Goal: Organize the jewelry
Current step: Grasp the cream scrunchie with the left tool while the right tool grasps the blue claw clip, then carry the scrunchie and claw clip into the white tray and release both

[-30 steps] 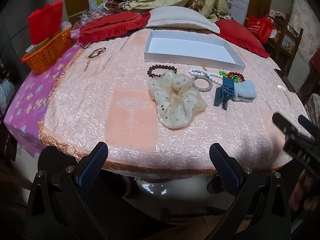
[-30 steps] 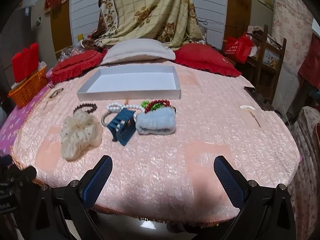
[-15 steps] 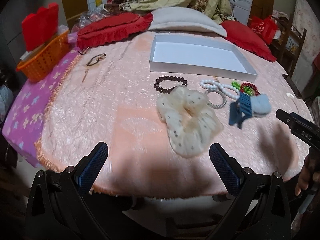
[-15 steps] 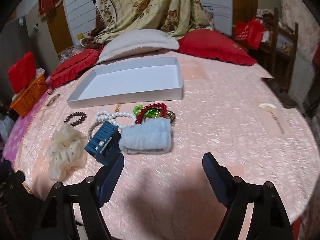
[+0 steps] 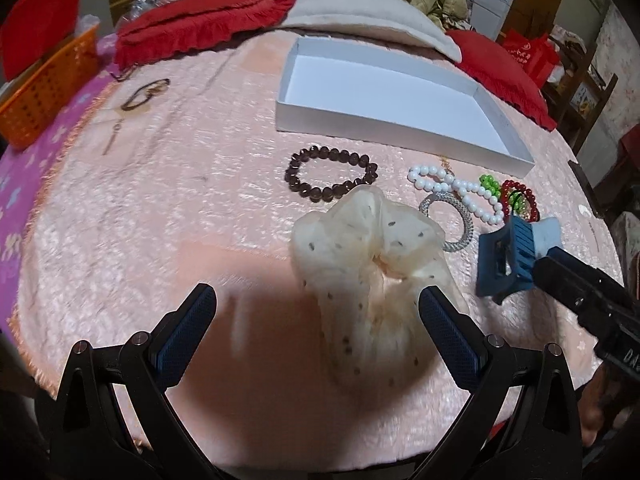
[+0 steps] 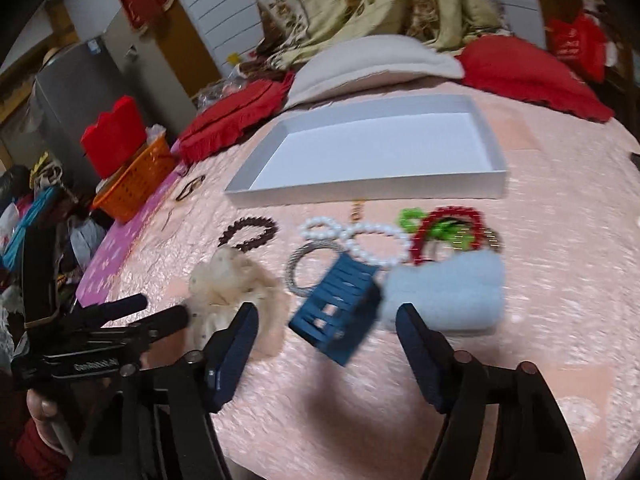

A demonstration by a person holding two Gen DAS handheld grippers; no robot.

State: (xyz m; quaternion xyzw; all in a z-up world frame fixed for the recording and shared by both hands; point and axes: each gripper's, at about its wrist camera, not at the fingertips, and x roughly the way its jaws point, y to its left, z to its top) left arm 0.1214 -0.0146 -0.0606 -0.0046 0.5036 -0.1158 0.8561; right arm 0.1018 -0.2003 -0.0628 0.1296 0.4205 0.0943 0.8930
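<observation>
Since a second ago you have brought both grippers in from the near edge of the bed toward the jewelry, and nothing on the cover has been shifted.

The right gripper (image 6: 326, 326) now sits low with its fingers spread to either side of the blue claw clip (image 6: 338, 310), not yet touching it. The left gripper (image 5: 316, 322) has closed in on the cream scrunchie (image 5: 370, 264); its fingers are wide apart, the right one just beside the fabric, holding nothing.

The clip lies against the pale blue scrunchie (image 6: 444, 294). Beyond them, in a row along the near wall of the white tray (image 5: 344, 118), lie the dark bead bracelet (image 5: 330, 176), the white pearl strand (image 5: 454, 190), the silver ring band (image 5: 460, 222) and the green and red bead bracelets (image 6: 444, 226). The tray holds nothing, so I judge the sorting not yet begun; the two first picks are lined up.

An orange basket (image 5: 44, 84) stands off the far left corner, well apart.
</observation>
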